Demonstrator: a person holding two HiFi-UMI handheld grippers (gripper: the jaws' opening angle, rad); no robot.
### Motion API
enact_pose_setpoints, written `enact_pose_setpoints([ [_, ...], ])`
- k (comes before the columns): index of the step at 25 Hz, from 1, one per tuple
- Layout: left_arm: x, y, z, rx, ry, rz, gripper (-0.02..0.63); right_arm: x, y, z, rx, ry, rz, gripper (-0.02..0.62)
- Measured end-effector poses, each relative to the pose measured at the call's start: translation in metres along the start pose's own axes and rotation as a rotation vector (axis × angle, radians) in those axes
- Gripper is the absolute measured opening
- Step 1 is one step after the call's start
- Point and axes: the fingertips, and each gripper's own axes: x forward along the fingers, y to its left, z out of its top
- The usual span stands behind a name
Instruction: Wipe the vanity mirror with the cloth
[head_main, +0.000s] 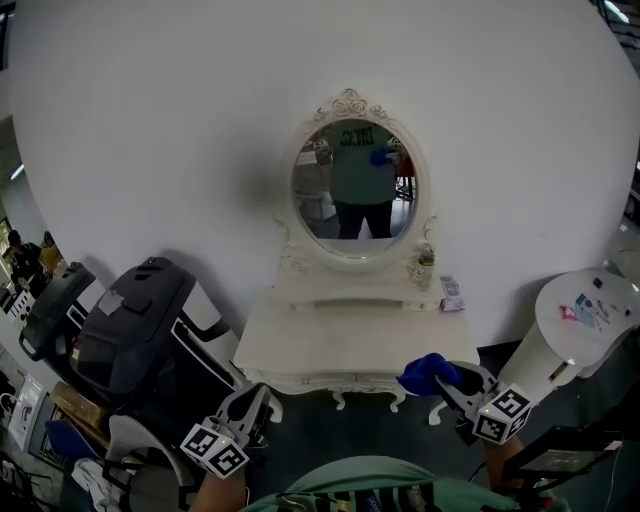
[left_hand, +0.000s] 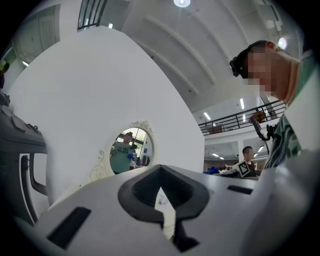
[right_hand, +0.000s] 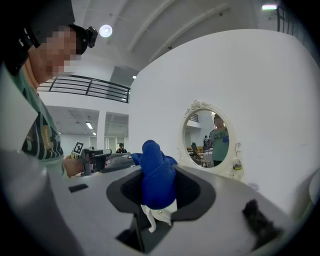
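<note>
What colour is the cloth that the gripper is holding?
Bright blue; the cloth shows best in the right gripper view, held between the jaws.

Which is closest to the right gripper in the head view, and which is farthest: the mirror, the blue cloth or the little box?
1. Blue cloth: clamped in the right gripper itself, so nearest.
2. Little box: on the back right corner of the table.
3. Mirror: standing at the table's back, up and to the left, farthest.

Curved white wall (head_main: 180, 150) behind; against it, white dressing table (head_main: 300, 350) on dark floor (head_main: 375, 432). Off its left corner, bulky black chair (head_main: 135, 330); off its right, white pedestal (head_main: 575, 325). Overhead, lit lamps (left_hand: 181, 2).
</note>
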Motion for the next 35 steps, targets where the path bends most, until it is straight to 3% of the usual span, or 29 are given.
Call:
enact_pose_setpoints([
  [6,0.007,-0.006,-0.007,0.012,-0.003,-0.022,0.006,-0.011,-0.003,-0.003,-0.001,-0.034,-0.009,0.129],
  [25,0.126,-0.09,-0.037,0.004,0.029,-0.06,0.006,-0.077,-0.112,0.013,-0.001,-0.039,0.02,0.129],
  [29,0.126,-0.079,-0.043,0.0,0.039,-0.044,0.006,-0.056,-0.115,0.003,0.021,-0.03,0.047,0.129],
  [35,0.12,-0.013,-0.034,-0.024,0.03,-0.04,0.006,0.01,-0.101,0.007,0.022,-0.03,0.057,0.129],
])
